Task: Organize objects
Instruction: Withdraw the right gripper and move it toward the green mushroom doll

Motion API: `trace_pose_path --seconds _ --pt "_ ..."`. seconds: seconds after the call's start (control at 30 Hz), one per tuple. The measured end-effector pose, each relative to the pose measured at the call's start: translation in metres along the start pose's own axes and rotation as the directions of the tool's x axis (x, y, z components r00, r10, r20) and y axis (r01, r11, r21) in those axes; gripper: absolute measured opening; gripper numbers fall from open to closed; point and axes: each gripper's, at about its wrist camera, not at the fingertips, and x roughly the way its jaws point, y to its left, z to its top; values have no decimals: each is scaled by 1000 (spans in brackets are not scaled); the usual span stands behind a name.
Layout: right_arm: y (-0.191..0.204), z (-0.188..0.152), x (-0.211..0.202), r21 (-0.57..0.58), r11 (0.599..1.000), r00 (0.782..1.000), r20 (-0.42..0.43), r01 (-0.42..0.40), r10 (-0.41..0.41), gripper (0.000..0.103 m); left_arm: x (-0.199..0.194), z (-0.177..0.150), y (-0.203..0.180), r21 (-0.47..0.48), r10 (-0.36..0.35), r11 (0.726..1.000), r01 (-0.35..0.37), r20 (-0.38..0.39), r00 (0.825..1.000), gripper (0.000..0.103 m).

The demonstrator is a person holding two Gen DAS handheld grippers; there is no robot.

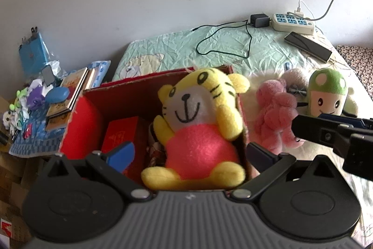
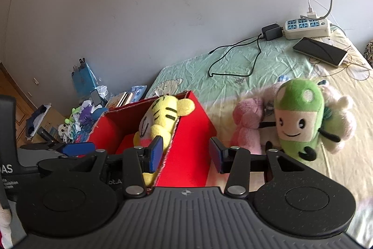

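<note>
A yellow tiger plush (image 1: 198,127) with a pink body lies inside an open red box (image 1: 130,90), leaning on its right wall; it also shows in the right wrist view (image 2: 160,120), as does the box (image 2: 191,132). My left gripper (image 1: 188,153) is open, its fingers wide on either side of the tiger without touching it. My right gripper (image 2: 184,155) is open and empty, straddling the box's right wall. A pink plush (image 2: 247,127) and a green mushroom plush (image 2: 298,123) sit on the bed right of the box.
A power strip (image 2: 307,27), black adapter (image 2: 271,32) with cord and a phone (image 2: 320,50) lie at the bed's far end. A cluttered table (image 1: 30,139) with books and small toys stands left of the box. Red packages (image 1: 121,134) lie inside the box.
</note>
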Motion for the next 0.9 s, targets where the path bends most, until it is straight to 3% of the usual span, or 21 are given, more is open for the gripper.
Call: trace_pose_path --seconds 0.37,0.9 --pt "-38 4 -24 35 999 1000 11 3 -3 47 -20 3 -40 -4 -1 1000 2 31 1000 102" --pt "-82 -1 -48 90 995 999 4 44 -44 49 -21 -5 -103 45 -42 998 41 8 999 102"
